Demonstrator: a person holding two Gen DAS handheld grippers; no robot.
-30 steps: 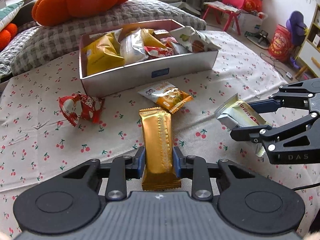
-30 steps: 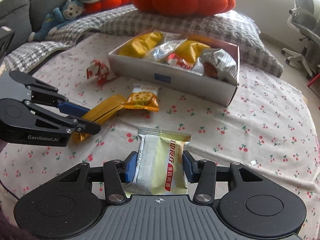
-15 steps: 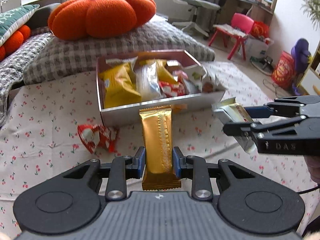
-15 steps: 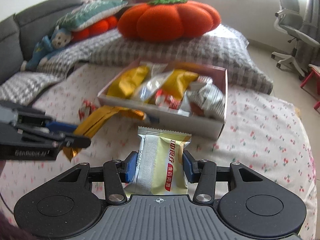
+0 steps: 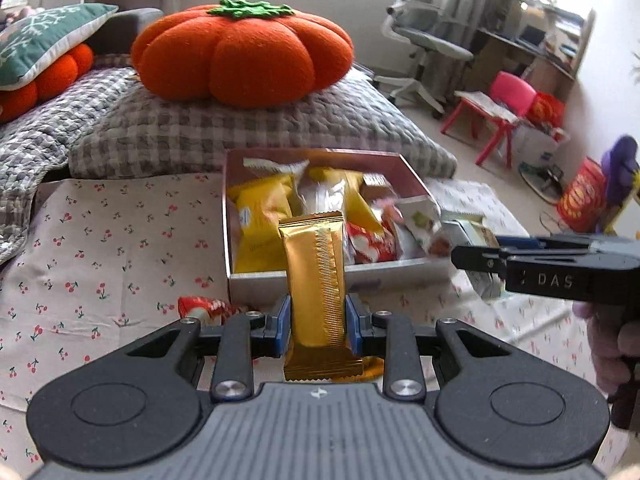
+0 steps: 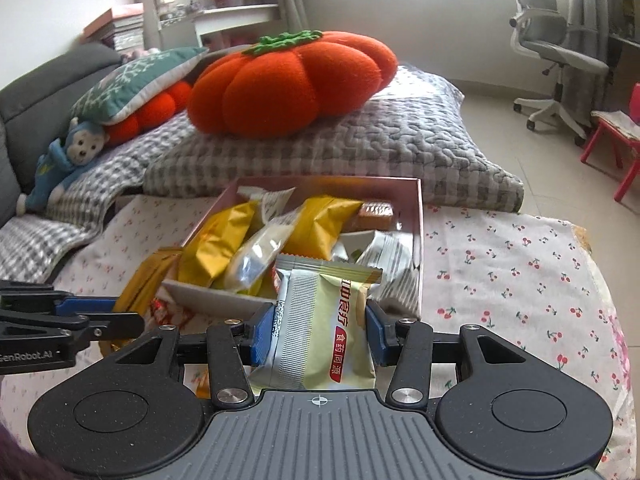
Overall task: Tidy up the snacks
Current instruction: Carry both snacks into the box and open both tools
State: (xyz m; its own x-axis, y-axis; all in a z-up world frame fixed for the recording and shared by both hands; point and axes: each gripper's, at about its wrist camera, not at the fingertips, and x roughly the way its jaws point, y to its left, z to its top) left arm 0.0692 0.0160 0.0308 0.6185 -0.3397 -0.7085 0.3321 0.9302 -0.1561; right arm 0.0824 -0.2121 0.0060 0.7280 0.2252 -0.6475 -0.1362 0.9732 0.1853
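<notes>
Gold ribbed bar [image 5: 316,276] — pinched by left hand-held gripper [image 5: 317,326]; right hand-held gripper [image 6: 318,330] pinches pale-green packet [image 6: 324,328].

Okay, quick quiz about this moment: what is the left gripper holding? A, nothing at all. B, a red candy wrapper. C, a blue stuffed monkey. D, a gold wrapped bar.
D: in the left wrist view the left gripper has its blue fingers pressed on both sides of a gold wrapped bar, carried just in front of the snack box.
</notes>
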